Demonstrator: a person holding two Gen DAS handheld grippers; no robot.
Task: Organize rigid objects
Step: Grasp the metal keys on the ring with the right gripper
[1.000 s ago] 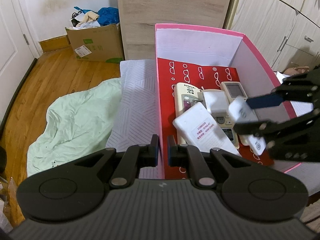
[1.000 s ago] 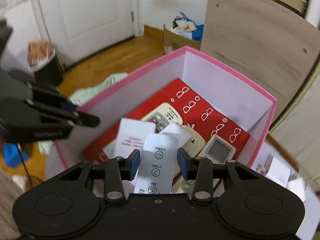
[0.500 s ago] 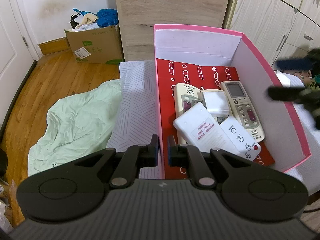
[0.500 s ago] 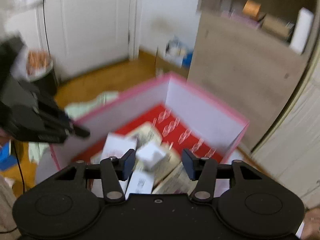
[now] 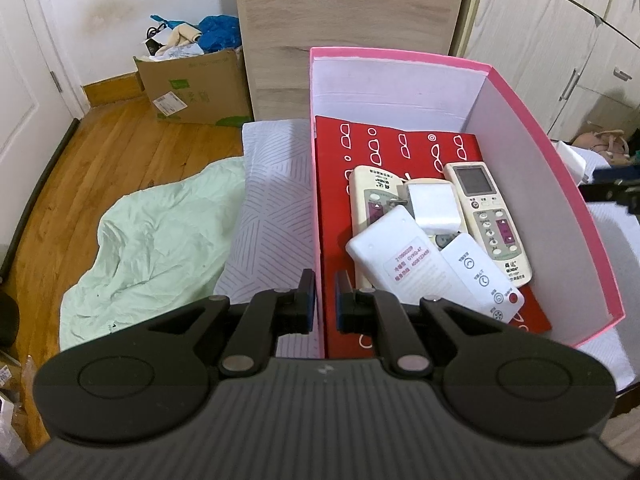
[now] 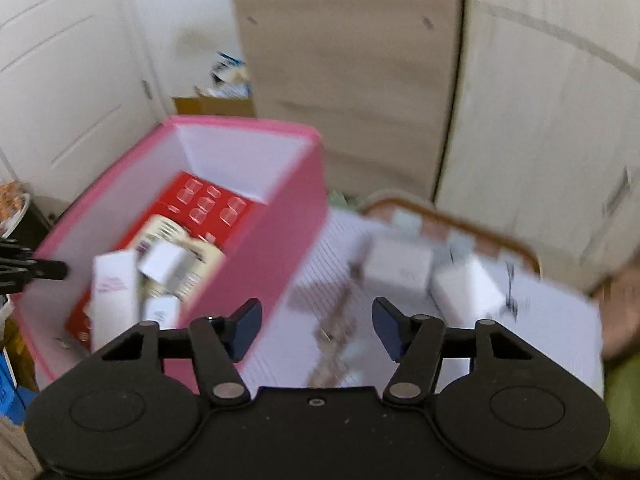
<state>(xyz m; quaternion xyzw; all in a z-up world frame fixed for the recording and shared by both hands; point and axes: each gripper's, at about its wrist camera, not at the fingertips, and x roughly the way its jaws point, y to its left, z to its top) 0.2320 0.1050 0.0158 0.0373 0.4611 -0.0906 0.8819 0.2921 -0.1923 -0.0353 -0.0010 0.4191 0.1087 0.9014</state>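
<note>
A pink box point(image 5: 560, 184) with a red floor stands on the bed. It holds two beige remotes point(image 5: 488, 216), a white adapter block point(image 5: 434, 208), a face-down white remote point(image 5: 392, 256) and a small white remote with a red button point(image 5: 480, 276). My left gripper point(image 5: 325, 302) is shut on the box's left wall. My right gripper point(image 6: 316, 324) hangs outside the box point(image 6: 280, 216), over the bed to its right. Its jaws are closing with nothing between them. Its fingers point(image 5: 612, 184) show at the left wrist view's right edge. Blurred white blocks point(image 6: 400, 264) lie ahead of it.
A brown-rimmed tray point(image 6: 500, 236) sits behind the white blocks. A pale green blanket point(image 5: 160, 240) lies on the wooden floor to the left, and a cardboard box point(image 5: 192, 88) stands by the wall. Wooden cabinets point(image 5: 352, 20) rise behind the bed.
My right gripper let go of the small white remote, which now lies in the box. It then swung out to the right over the bed. My left gripper has stayed put.
</note>
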